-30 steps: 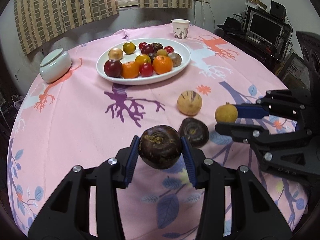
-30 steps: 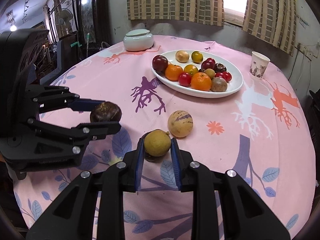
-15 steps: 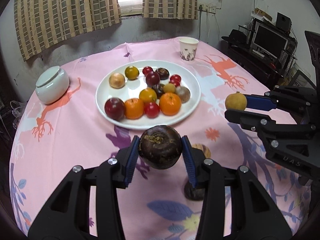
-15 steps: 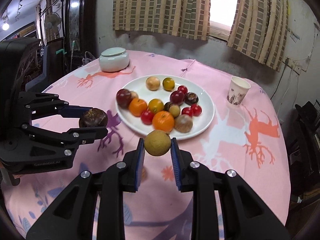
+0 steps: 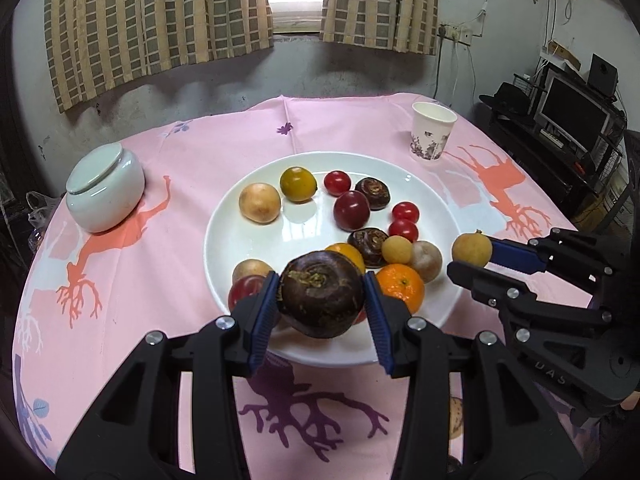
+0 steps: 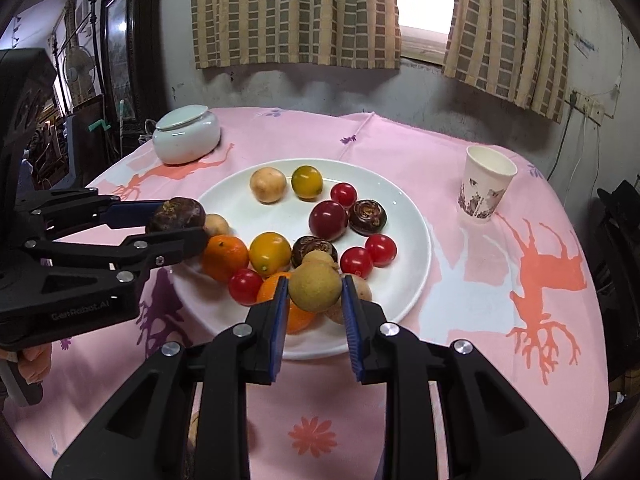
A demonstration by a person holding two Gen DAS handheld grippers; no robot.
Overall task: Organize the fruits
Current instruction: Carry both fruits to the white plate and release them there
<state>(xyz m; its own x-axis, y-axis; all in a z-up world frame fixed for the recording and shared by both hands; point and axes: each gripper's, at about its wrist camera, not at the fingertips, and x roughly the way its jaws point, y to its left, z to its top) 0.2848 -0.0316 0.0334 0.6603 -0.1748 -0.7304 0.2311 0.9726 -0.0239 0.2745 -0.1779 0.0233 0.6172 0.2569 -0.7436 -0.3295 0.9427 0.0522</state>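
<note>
Pink printed cloth covers the round bench (image 5: 168, 280), w/ checked curtains (image 5: 160, 20) and a bright window behind. White plate (image 5: 224, 240) sits mid-bench, loaded w/ fruit: an orange (image 5: 402, 286), red cherry tomatoes, yellow ones, tan round ones, dark purple ones. Lidded white jar (image 5: 105, 188) stands well left of the plate; paper cup (image 5: 432, 134) stands off the plate's far right edge. Right side of the room has a monitor (image 5: 576, 114) on a shelf.

Left hand-held gripper (image 5: 322, 300) is clenched on a dark purple fruit (image 5: 320, 300), blue pads pressing both sides; fruit is off the cloth, above the plate's near rim in the left wrist view. From the right wrist view the same gripper (image 6: 176, 224) comes in from the left, its fruit (image 6: 176, 214) at the plate's left edge.

Right hand-held gripper (image 6: 315, 294) is clenched on a tan-yellow round fruit (image 6: 315, 292), held over the near part of the plate, in front of the orange (image 6: 224, 256) and tomatoes. In the left wrist view that gripper (image 5: 472, 258) reaches in from the right, its fruit (image 5: 471, 249) just at the plate's right rim.

Part of one more fruit (image 5: 456, 422) shows on the cloth, near side, behind the left gripper's body. Part of a person's hand (image 6: 34, 360) shows at the left gripper's grip.
</note>
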